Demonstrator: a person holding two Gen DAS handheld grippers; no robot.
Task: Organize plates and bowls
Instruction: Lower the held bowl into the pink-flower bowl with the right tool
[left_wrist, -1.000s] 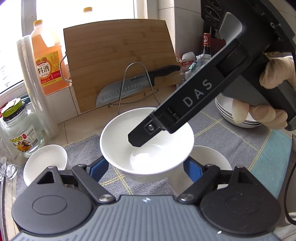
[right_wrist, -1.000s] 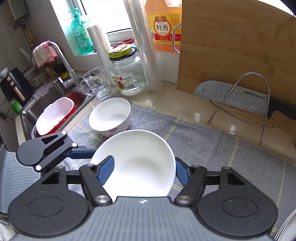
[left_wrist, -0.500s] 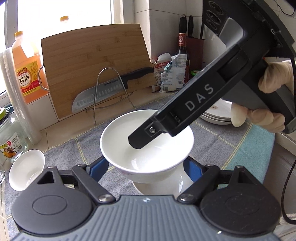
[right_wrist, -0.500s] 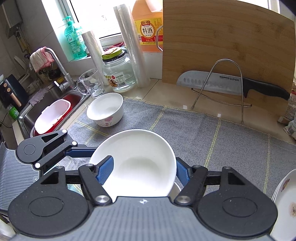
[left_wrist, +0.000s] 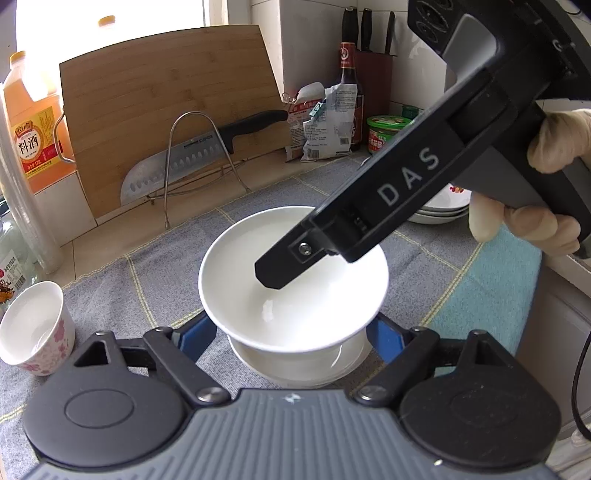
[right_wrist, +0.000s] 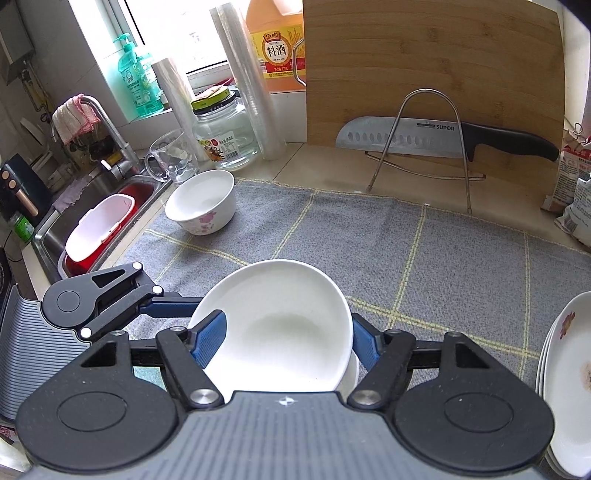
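Note:
A plain white bowl (left_wrist: 332, 306) (right_wrist: 280, 332) is caught between both grippers over the grey checked mat (right_wrist: 406, 258). My left gripper (left_wrist: 290, 339) is shut on it, blue pads on its sides below the rim. My right gripper (right_wrist: 284, 339) is shut on the same bowl; its black finger (left_wrist: 332, 236) reaches down inside, the other finger is hidden. Right below lies a second white bowl (left_wrist: 295, 369) (right_wrist: 353, 373); whether the two touch I cannot tell. A small flowered bowl (left_wrist: 33, 328) (right_wrist: 203, 206) stands at the mat's left end.
A stack of flowered plates (left_wrist: 439, 210) (right_wrist: 565, 387) rests at the right. A cleaver on a wire rack (right_wrist: 406, 136) and a bamboo board (right_wrist: 424, 62) stand behind. The sink (right_wrist: 107, 221), a glass mug (right_wrist: 173, 158) and a jar (right_wrist: 221, 129) lie left.
Both grippers have carried the white bowl to the right, from beside the second bowl to directly over it. The small flowered bowl has dropped back to the left.

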